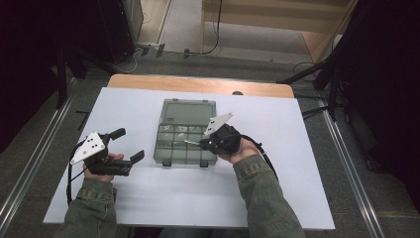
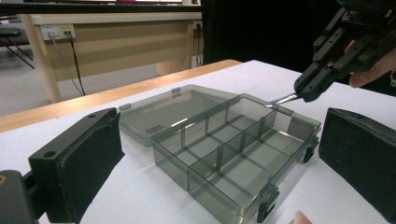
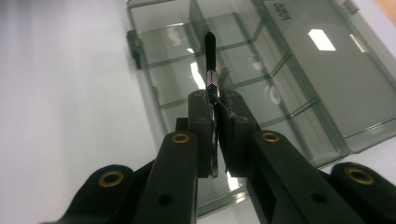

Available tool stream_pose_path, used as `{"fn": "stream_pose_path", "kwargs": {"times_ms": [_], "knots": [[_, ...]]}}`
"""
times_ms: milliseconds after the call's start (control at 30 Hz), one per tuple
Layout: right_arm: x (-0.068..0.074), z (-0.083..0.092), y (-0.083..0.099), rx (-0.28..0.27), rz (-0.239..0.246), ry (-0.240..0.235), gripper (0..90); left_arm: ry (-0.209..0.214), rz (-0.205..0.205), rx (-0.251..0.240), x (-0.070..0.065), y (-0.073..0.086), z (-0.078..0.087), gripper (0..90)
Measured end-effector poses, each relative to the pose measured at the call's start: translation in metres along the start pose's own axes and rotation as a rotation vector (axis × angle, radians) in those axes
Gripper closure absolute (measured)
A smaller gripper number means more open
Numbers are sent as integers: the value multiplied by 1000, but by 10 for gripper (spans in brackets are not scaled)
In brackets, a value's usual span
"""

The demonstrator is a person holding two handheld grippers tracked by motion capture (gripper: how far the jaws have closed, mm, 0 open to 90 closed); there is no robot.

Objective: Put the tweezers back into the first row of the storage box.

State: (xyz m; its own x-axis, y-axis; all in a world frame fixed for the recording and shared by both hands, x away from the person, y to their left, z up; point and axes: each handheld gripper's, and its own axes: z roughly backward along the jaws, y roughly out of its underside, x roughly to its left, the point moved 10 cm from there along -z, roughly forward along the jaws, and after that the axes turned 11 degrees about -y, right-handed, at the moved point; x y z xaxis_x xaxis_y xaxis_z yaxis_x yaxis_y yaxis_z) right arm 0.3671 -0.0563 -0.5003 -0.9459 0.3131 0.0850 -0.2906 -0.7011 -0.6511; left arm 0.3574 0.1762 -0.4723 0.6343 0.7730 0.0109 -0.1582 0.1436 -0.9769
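My right gripper [image 3: 212, 121] has its fingers clamped on a thin metal tweezers-like tool with a dark pointed tip [image 3: 211, 70], which juts forward over the open smoky-grey transparent plastic compartment box [image 1: 184, 144]. The box sits mid-way across the white-topped desk [image 1: 148, 198], lid folded flat behind it, and I see nothing lying in its cells. In the left gripper view the tool's bright blade [image 2: 282, 99] hangs just above the box's far rim.

I judge the tool light, stiff along its length but springy across, and slick; held this close to its rear it could pivot or slip if the tip catches a divider. A grip nearer its patterned middle would be steadier. The box looks light with thin, brittle walls, likely to slide on the smooth sheet if nudged.

My left gripper [image 1: 121, 148] rests left of the box, well apart from it, fingers spread wide and empty.
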Motion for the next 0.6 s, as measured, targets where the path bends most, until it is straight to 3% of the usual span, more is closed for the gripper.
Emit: {"fn": "stream_pose_path", "kwargs": {"times_ms": [200, 300, 600], "knots": [[-19, -2, 2, -24, -30, 46, 855, 0, 1, 5, 0, 1, -2, 0], [-27, -7, 2, -60, -59, 34, 855, 2, 0, 7, 0, 2, -3, 0], [-45, -25, -2, -83, -86, 13, 855, 4, 0, 12, 0, 3, -3, 0]]}}
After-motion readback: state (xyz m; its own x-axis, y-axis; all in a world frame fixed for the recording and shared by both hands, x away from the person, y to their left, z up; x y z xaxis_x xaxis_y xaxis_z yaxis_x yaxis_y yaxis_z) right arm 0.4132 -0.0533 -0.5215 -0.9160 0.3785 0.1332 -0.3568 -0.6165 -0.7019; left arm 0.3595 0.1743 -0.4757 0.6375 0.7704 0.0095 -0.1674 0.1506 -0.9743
